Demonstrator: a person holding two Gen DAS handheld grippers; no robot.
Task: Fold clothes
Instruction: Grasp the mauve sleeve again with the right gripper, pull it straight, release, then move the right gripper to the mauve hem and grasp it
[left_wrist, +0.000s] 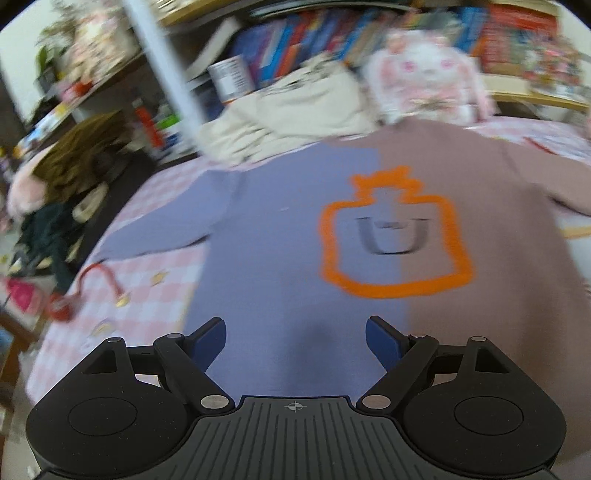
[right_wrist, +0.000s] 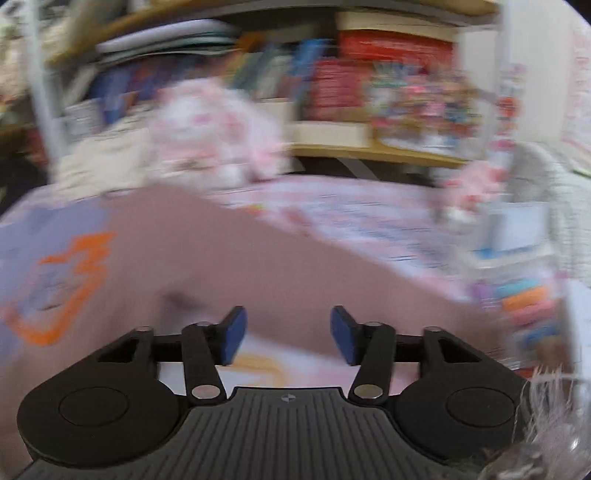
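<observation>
Sweatshirt (left_wrist: 280, 236) spread flat, both jaws open

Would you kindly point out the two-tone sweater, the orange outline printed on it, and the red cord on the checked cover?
sweater (left_wrist: 280, 258): left wrist view, on its lilac half.
orange outline (left_wrist: 395, 288): left wrist view, on its lower edge.
red cord (left_wrist: 99, 269): left wrist view, on its upper bend.

"U" on sweater (left_wrist: 288, 236) (grey letter)

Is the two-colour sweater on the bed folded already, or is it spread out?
Spread out. The sweater lies flat on the checked bedcover, orange print facing up, one sleeve stretched sideways.
</observation>
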